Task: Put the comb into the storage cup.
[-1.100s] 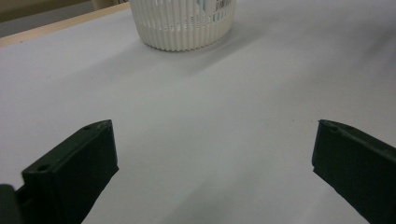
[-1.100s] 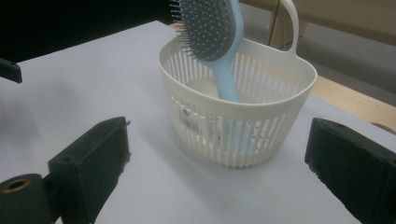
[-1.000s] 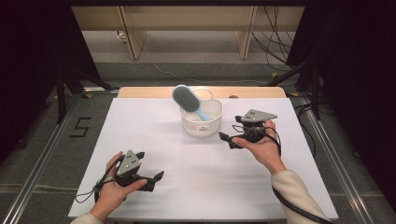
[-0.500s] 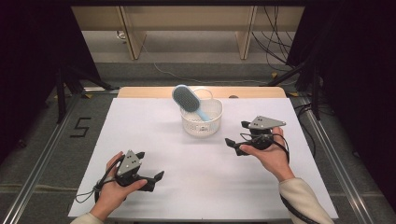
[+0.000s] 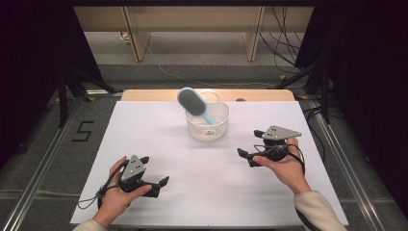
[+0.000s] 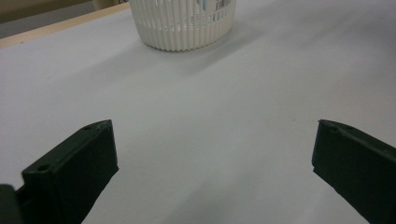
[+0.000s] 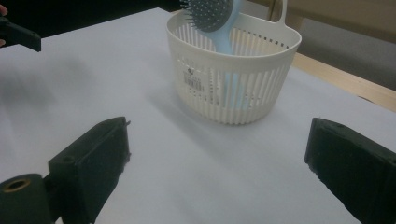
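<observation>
Two empty, wide-open grippers, left gripper [image 5: 161, 185] and right gripper [image 5: 246, 157], both near of basket [image 5: 208, 126] with hairbrush [image 5: 192, 102].

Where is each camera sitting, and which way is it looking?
High view: sits above the person's side, looking forward and down on the white table; both forearms, the left gripper and the right gripper show.
Left gripper view: rides low on the left gripper, facing the white slatted plastic basket; its two black jaws stand wide apart.
Right gripper view: rides on the right gripper, facing the basket and the light blue hairbrush in it; jaws wide apart.
Shared: all three see the basket.
</observation>
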The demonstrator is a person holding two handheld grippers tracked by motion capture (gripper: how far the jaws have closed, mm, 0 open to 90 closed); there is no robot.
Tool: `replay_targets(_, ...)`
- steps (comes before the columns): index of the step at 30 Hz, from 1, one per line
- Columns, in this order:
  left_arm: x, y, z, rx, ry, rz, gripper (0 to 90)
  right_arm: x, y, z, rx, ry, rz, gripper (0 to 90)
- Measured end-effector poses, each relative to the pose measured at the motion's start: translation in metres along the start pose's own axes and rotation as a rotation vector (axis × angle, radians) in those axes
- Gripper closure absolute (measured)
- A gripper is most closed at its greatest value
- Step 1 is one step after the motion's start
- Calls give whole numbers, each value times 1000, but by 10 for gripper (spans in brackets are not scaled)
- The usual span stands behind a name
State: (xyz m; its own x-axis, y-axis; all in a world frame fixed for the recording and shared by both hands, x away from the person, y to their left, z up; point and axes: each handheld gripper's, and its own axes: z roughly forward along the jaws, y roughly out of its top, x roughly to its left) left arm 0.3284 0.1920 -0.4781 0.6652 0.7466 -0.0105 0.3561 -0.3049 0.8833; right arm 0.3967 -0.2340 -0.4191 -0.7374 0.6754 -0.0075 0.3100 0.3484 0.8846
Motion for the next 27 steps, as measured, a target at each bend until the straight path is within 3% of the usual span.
replay_targets(27,0,0,0,0,4,0,0,3,-19,-26,0,-5,0,76)
